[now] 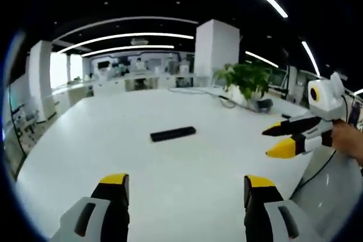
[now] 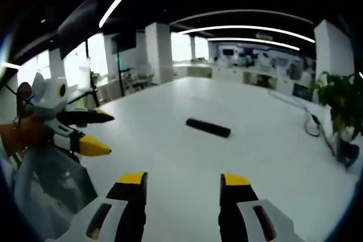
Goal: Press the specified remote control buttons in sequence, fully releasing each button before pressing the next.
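One remote control [image 1: 173,134] on the white tabletop [image 1: 113,140], black, lying flat, near the middle, well apart from both grippers. Same remote in the right gripper view [image 2: 208,127], again alone on the surface. Buttons too small to make out.

Two hand-held grippers. Left hand-held gripper [image 1: 187,188]: two yellow-tipped jaws spread wide, nothing between them, held above the tabletop short of the remote. It also shows in the right gripper view at the left edge [image 2: 99,131], jaws apart, empty, a hand [image 2: 14,134] behind it.

Right hand-held gripper [image 2: 183,185]: two jaws parted, gap empty, also above the tabletop and short of the remote. In the left gripper view it comes in from the right [image 1: 278,140], jaws apart, empty, a hand [image 1: 349,140] gripping it.

Other items: one potted plant [image 1: 247,80] at the far right side of the tabletop, one cable [image 2: 312,126] lying near it. White columns and ceiling light strips in the background.
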Demonstrator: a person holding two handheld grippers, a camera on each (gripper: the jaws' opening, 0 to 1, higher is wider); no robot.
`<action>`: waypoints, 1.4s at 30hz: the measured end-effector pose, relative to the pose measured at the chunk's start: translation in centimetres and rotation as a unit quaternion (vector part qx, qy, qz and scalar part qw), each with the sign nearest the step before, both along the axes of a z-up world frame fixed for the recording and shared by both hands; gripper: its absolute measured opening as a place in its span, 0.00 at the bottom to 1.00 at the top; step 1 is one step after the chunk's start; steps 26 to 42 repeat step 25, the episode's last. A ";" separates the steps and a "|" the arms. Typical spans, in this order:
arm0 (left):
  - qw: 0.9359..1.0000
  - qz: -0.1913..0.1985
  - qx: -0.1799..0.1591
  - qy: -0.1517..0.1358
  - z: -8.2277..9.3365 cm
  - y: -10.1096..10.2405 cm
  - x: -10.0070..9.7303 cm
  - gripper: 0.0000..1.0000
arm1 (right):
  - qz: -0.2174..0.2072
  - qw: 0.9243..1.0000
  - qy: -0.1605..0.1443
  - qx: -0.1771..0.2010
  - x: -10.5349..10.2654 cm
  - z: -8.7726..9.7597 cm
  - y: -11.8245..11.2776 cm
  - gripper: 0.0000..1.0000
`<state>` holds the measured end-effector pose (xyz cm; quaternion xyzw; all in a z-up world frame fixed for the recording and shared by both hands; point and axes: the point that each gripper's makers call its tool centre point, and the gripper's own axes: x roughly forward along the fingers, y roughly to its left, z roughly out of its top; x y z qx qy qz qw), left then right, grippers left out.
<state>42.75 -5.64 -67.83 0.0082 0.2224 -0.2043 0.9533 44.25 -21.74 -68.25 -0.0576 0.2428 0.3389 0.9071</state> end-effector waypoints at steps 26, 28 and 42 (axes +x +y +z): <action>1.000 0.006 -0.003 -0.007 0.3 0.1 0.0 0.86 | -0.001 1.000 -0.003 -0.016 -0.1 -0.3 -0.4 0.47; 1.000 0.006 -0.003 -0.007 0.3 0.1 0.0 0.86 | -0.001 1.000 -0.003 -0.016 -0.1 -0.3 -0.4 0.47; 1.000 0.006 -0.003 -0.007 0.3 0.1 0.0 0.86 | -0.001 1.000 -0.003 -0.016 -0.1 -0.3 -0.4 0.47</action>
